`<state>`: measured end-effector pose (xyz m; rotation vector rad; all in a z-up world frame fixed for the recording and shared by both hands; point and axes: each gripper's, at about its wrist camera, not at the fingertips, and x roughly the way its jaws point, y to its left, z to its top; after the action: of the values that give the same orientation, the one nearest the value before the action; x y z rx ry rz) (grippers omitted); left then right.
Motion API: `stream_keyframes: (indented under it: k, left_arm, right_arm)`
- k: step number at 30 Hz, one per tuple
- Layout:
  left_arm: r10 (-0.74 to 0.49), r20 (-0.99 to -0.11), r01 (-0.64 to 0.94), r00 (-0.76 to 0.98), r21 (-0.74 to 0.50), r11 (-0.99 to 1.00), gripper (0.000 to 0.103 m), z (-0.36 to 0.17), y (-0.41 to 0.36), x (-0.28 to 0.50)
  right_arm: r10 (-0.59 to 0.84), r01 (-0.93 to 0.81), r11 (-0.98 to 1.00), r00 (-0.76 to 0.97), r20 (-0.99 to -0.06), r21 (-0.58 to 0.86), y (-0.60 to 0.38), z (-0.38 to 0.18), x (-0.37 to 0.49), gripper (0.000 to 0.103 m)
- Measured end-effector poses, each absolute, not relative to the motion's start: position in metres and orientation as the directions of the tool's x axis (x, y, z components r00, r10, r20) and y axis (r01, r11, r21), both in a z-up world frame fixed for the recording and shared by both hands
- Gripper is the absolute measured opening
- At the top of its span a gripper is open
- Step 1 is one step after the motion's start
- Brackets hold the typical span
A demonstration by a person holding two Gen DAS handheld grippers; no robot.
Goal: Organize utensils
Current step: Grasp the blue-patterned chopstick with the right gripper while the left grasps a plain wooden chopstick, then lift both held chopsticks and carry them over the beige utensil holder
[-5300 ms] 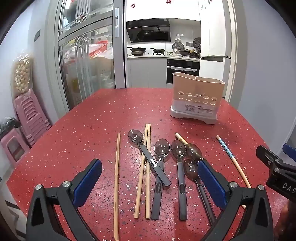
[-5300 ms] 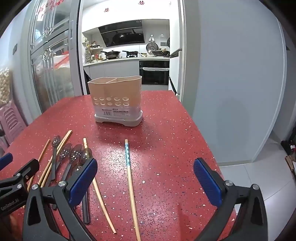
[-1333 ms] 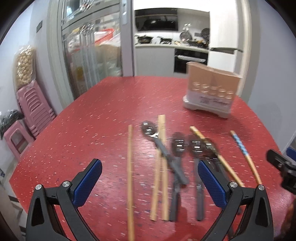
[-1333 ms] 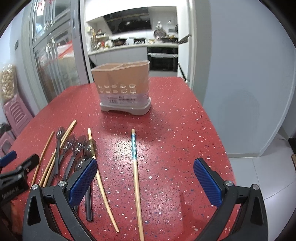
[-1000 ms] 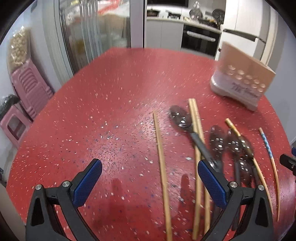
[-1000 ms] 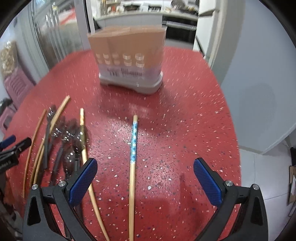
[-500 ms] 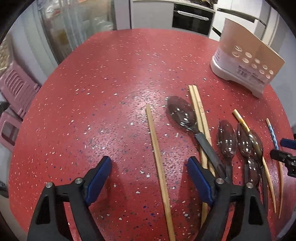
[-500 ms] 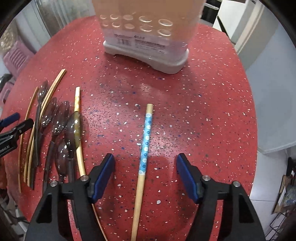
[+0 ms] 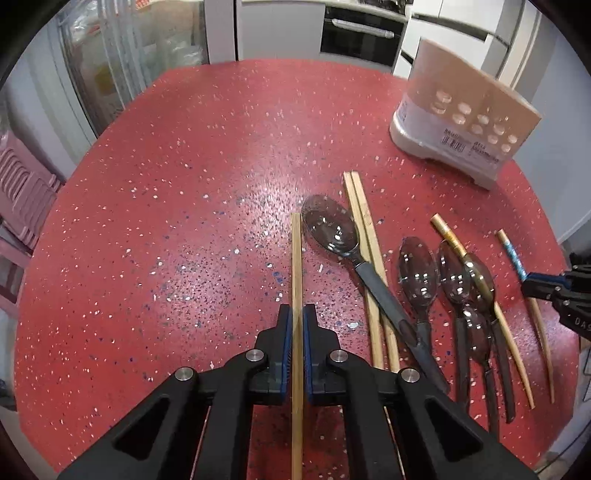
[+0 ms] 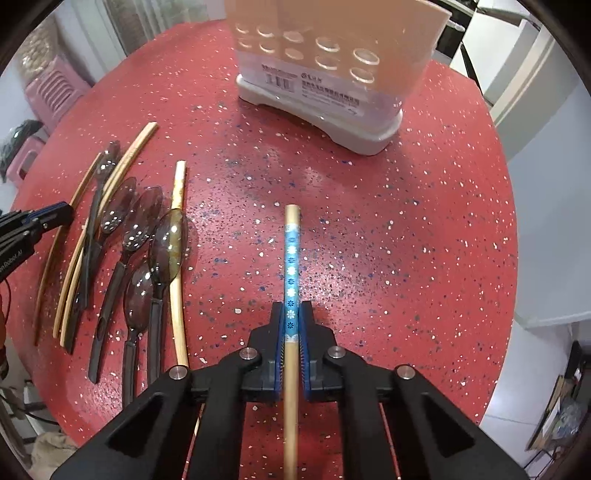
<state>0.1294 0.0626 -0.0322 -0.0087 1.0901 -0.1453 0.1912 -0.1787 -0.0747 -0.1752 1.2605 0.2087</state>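
Observation:
My left gripper points down at the red table, its jaws closing with both pads pressed on a plain wooden chopstick lying flat. My right gripper is likewise closing, pads pressed on a blue-patterned chopstick that rests on the table. Between the two lie several dark spoons and more chopsticks. The beige utensil holder stands at the table's far side, beyond the right gripper.
The red speckled table is round, and its edge falls away close to the right of the patterned chopstick. Pink stools stand on the floor at the left. Kitchen cabinets and an oven are behind.
Both grippers have tipped downward and sunk toward the table. Their jaws went from wide open to shut, the left on the plain chopstick, the right on the blue-patterned one.

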Motion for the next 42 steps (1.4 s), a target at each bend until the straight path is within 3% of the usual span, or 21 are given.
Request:
stream_keyframes:
  k: [18,29,42]
  left_arm:
    - [-0.272,-0.666,0.162,0.694,-0.224,0.961,0.031,0.106,0.057,0.125]
    - [-0.355,-0.525,0.261,0.773,-0.246,0.933,0.031,0.192,0.022,0.172]
    - [-0.370,-0.436,0.308,0.820,-0.209,0.928,0.031,0.246,-0.009,0.232]
  right_arm:
    - [0.343,-0.285,0.933,0.524,-0.780,0.219,-0.209,0.051,0.171,0.008]
    - [0.355,-0.274,0.934,0.674,-0.648,0.227,-0.226,0.133,0.221,0.008]
    - [0.335,-0.275,0.942,0.736,-0.588,0.192,-0.239,0.190,0.258,0.008]
